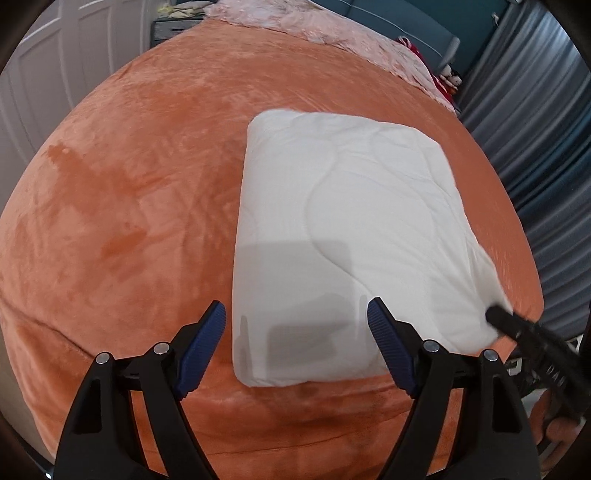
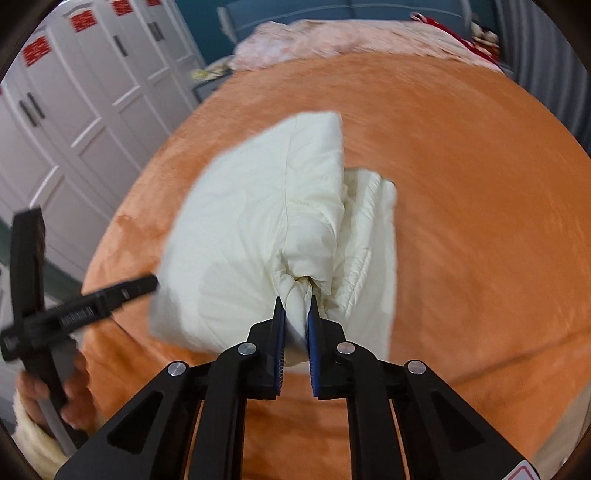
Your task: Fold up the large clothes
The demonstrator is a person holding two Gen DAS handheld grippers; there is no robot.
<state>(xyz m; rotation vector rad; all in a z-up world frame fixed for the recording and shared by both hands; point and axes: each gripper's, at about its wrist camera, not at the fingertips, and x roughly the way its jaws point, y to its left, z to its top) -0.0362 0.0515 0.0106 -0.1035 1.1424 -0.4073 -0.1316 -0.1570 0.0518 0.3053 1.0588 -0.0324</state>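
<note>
A white quilted garment (image 1: 343,229), folded into a thick rectangle, lies on an orange plush bed cover (image 1: 129,206). My left gripper (image 1: 297,314) is open above its near edge, with nothing between the blue pads. My right gripper (image 2: 295,306) is shut on the bunched near right corner of the white garment (image 2: 258,229), which lifts and puckers at the pads. In the left wrist view the right gripper's (image 1: 495,315) black tip meets that corner. In the right wrist view the left gripper (image 2: 147,284) shows at the left, held by a hand (image 2: 74,391).
A pink blanket (image 1: 332,26) is heaped at the far end of the bed. White wardrobe doors (image 2: 74,110) stand on the left and grey-blue curtains (image 1: 535,110) on the right. The orange bed cover (image 2: 480,221) spreads wide around the garment.
</note>
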